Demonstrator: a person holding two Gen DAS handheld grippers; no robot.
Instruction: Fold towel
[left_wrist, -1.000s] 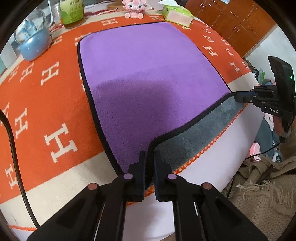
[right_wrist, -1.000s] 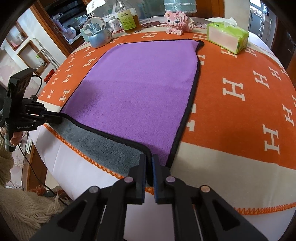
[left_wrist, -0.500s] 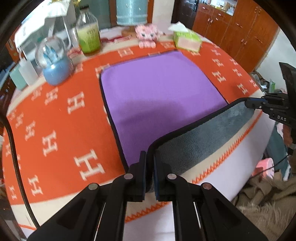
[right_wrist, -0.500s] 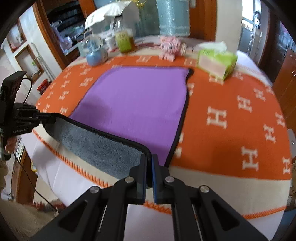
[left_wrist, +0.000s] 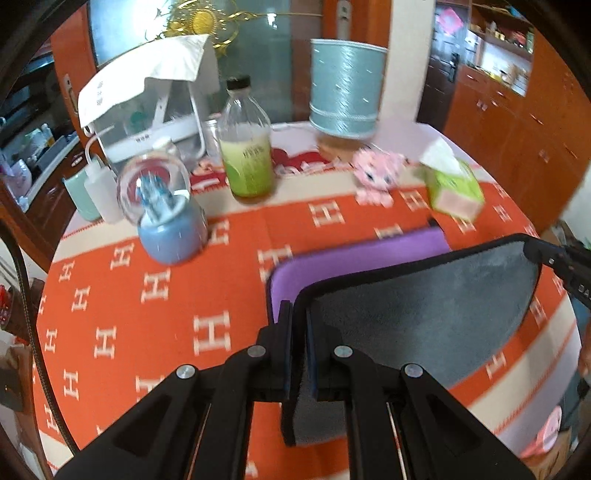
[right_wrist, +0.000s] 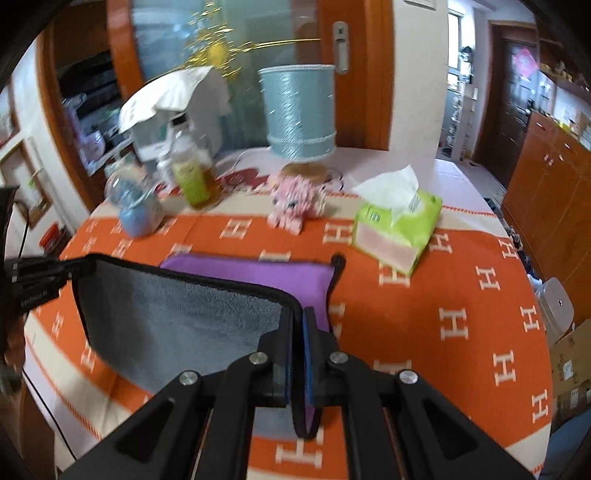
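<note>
The towel (left_wrist: 417, 310) is purple on top and grey underneath, with a black hem. Its near edge is lifted high and stretched between both grippers, so the grey underside (right_wrist: 177, 321) faces the cameras. The purple far part (right_wrist: 255, 273) still lies on the orange tablecloth. My left gripper (left_wrist: 299, 325) is shut on the near left corner. My right gripper (right_wrist: 298, 325) is shut on the near right corner. Each gripper shows at the edge of the other's view: the right one (left_wrist: 554, 262) and the left one (right_wrist: 37, 273).
On the orange H-patterned tablecloth (left_wrist: 147, 317) beyond the towel stand a snow globe (left_wrist: 166, 218), a bottle of green liquid (left_wrist: 247, 155), a pink toy pig (right_wrist: 291, 203), a green tissue pack (right_wrist: 399, 225) and a teal lamp (right_wrist: 299, 114). Wooden cabinets stand at the right.
Both grippers have lifted the towel's near edge higher and carried it toward the far side. More grey underside shows and less purple remains visible.
</note>
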